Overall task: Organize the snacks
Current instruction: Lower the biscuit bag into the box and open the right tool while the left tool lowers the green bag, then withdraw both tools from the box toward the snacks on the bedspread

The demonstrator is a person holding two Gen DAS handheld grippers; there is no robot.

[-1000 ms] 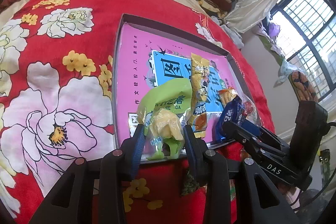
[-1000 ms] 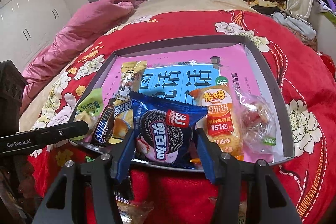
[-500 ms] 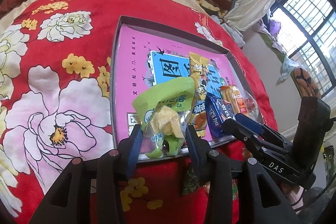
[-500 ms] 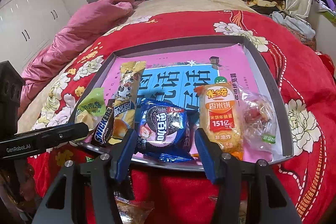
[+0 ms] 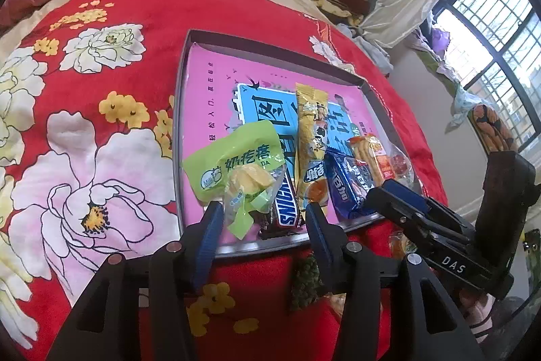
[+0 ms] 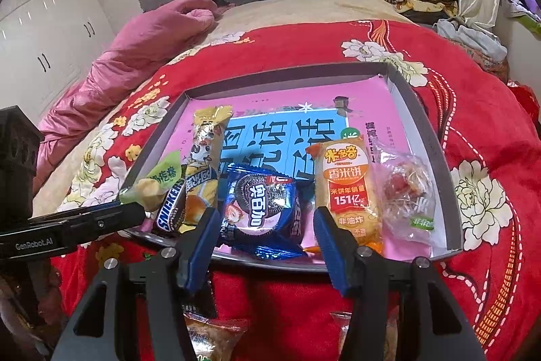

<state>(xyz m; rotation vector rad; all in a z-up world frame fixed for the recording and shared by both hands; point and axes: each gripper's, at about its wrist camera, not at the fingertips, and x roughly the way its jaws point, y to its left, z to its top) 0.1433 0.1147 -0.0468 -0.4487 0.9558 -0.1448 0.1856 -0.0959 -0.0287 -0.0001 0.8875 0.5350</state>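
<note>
The green snack packet [image 5: 236, 171] lies at the near left corner of the tray [image 5: 182, 110], between the opening, no longer gripping jaws of the left claw [image 5: 262, 219]; the step is best finished by letting go fully and drawing straight back so the wrapper tail is not dragged. The right claw [image 6: 265, 225] stands released around the blue cookie packet [image 6: 262, 208], pads apart from it. The tray, on the red floral bedspread [image 5: 101, 90], holds a near-edge row: Snickers bar [image 5: 287, 205], yellow stick pack [image 5: 311, 137], rice cracker pack [image 6: 348, 188], clear bag [image 6: 405, 192]
</note>
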